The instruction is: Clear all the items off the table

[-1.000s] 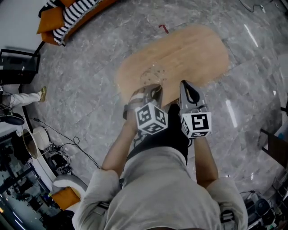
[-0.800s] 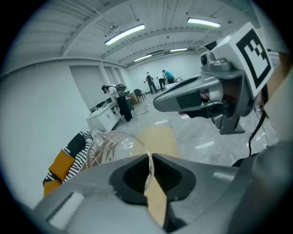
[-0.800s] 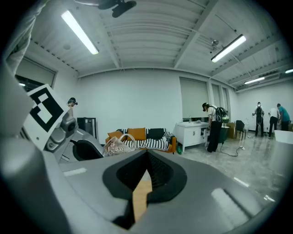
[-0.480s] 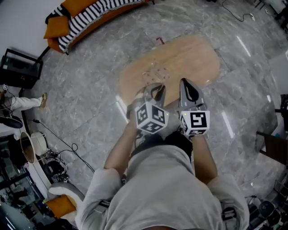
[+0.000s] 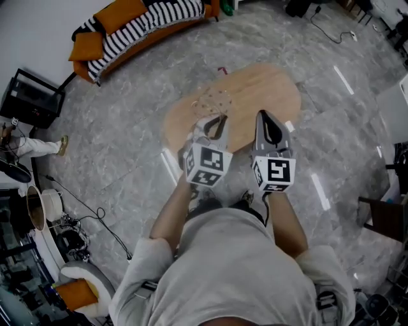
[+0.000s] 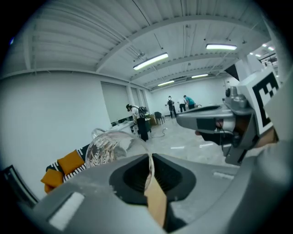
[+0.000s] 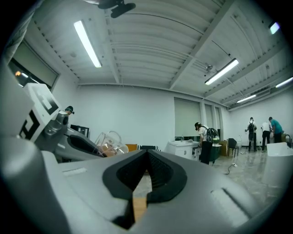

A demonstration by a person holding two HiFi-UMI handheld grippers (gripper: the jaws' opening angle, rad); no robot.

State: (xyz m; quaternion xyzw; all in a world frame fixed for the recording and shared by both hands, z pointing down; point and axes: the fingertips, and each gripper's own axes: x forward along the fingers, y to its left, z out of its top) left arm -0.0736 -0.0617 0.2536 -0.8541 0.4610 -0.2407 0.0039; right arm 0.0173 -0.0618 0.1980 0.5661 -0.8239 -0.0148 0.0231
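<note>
An oval wooden table (image 5: 261, 95) stands on the grey marble floor, bare on top. My left gripper (image 5: 213, 124) is shut on the rim of a clear glass cup (image 5: 213, 103), held above the table's near left part. In the left gripper view the cup (image 6: 107, 148) juts up to the left of the closed jaws, its thin wall pinched between them. My right gripper (image 5: 266, 121) hangs beside it, shut with nothing in it; its pads meet in the right gripper view (image 7: 147, 157). There the cup (image 7: 110, 141) shows at the left.
An orange sofa with a striped blanket (image 5: 140, 19) stands beyond the table. A black monitor stand (image 5: 32, 95) and cables (image 5: 95, 210) are on the left, a dark chair (image 5: 382, 216) on the right. People (image 6: 185, 101) stand far across the room.
The head view has drawn back and tilted, so the table looks smaller and more of the sofa shows. Both grippers keep the same pose, the left still holding the cup.
</note>
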